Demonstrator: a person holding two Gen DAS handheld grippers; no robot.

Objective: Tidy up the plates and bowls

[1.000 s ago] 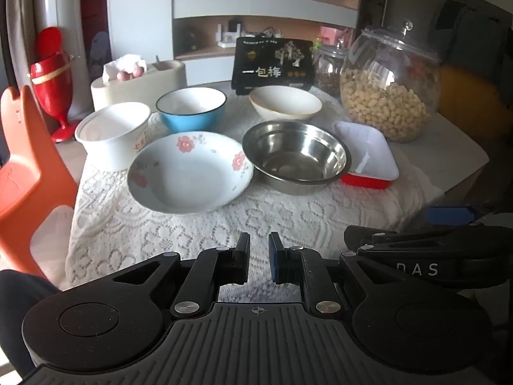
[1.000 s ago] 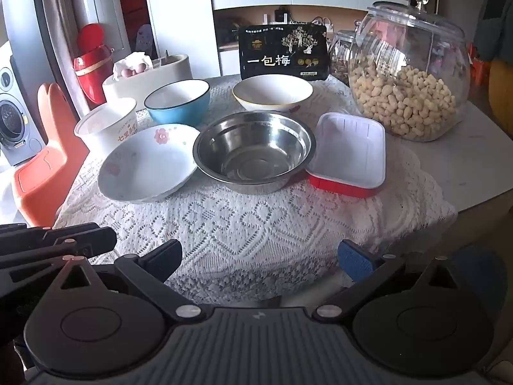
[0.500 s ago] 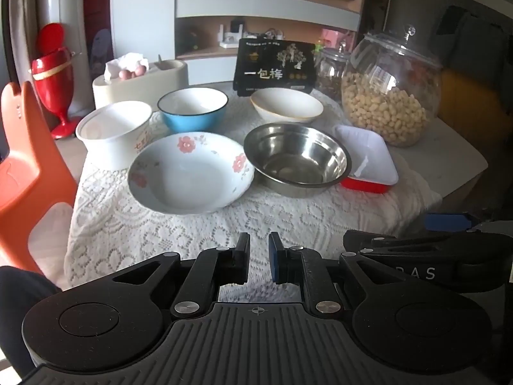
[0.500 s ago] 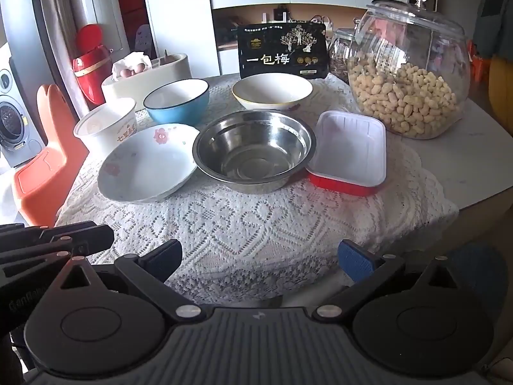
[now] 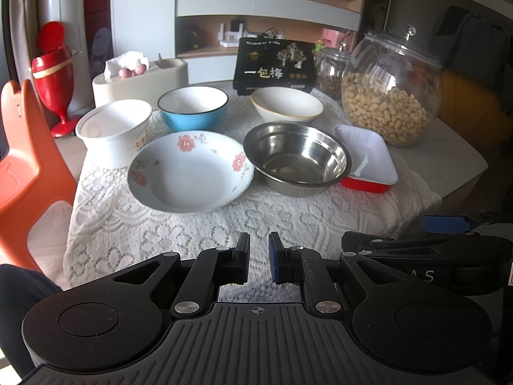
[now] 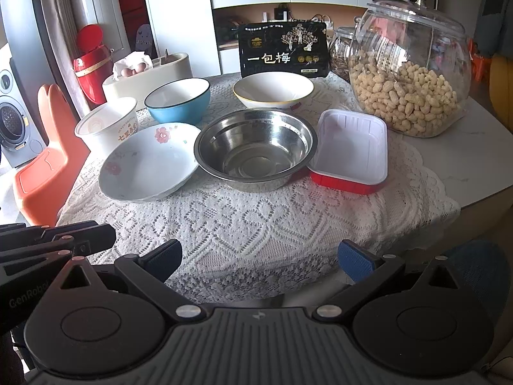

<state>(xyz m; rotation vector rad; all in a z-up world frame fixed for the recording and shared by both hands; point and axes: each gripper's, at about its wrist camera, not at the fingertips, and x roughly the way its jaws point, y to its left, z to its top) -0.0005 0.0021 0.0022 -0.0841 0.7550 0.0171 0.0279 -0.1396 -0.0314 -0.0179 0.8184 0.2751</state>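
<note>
On the lace-covered table stand a flowered white bowl, a steel bowl, a blue bowl, a cream bowl, a white paper tub and a red tray with a white inside. The same set shows in the right wrist view: flowered bowl, steel bowl, red tray. My left gripper is nearly shut and empty, at the table's near edge. My right gripper is open and empty, also short of the near edge.
A large glass jar of peanuts stands at the right, a smaller jar and a black box behind the bowls. A beige tissue holder is at back left. An orange chair stands left of the table.
Both grippers have drifted slightly; the view of the table has shifted a little. No object has moved and neither gripper's opening has changed.
</note>
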